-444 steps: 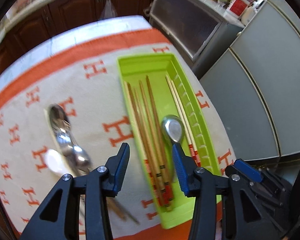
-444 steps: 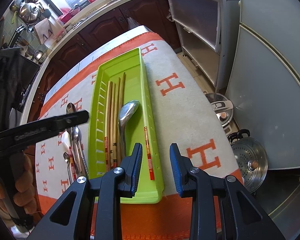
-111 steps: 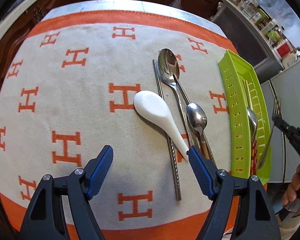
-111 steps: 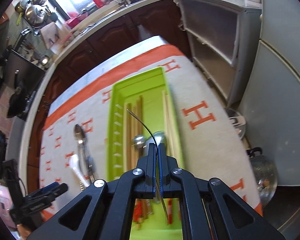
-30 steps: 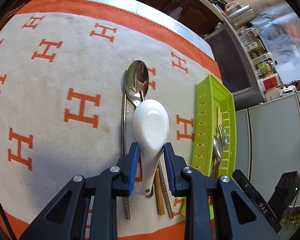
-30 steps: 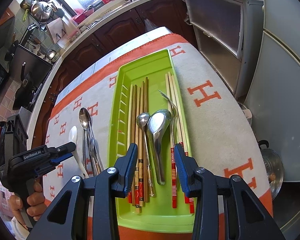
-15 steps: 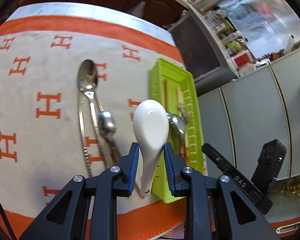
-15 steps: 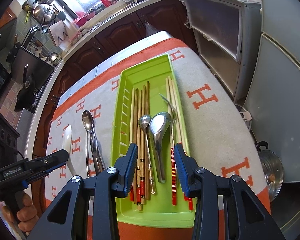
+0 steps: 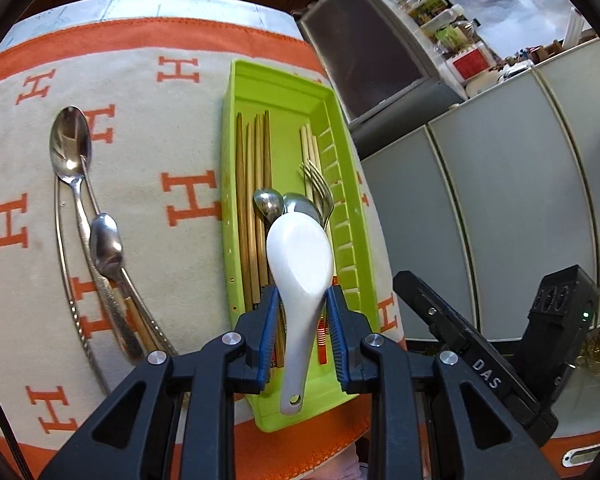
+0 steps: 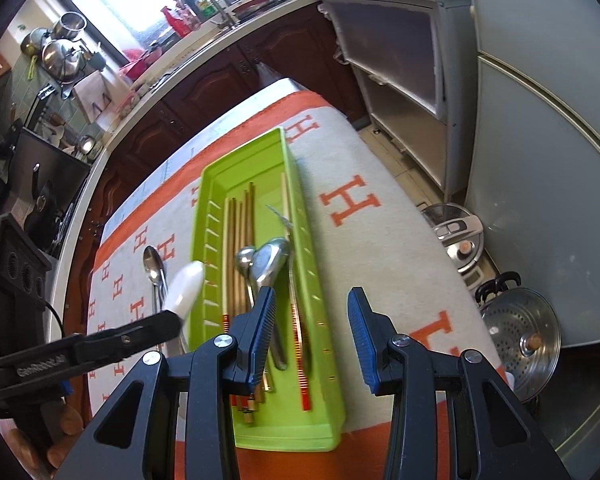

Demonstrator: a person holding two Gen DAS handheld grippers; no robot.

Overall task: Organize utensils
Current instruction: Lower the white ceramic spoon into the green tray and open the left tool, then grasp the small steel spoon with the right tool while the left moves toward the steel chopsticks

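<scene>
The white ceramic spoon (image 9: 300, 264) is now carried above the green tray (image 9: 236, 184), where a second ago it was over the cloth beside the tray; only the release is judged to remain. It is clamped by the left gripper (image 9: 302, 336). The right gripper (image 10: 312, 336) is held half open and empty above the tray's near end. Beside the tray, two metal spoons (image 9: 100, 236) are left on the cloth.

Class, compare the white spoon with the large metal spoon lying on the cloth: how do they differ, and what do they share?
The white spoon is opaque white and short-handled; the large metal spoon is shiny, long and thin-handled. The white spoon is held in the left gripper over the green tray; the metal one lies on the cloth. Both have oval bowls.
</scene>
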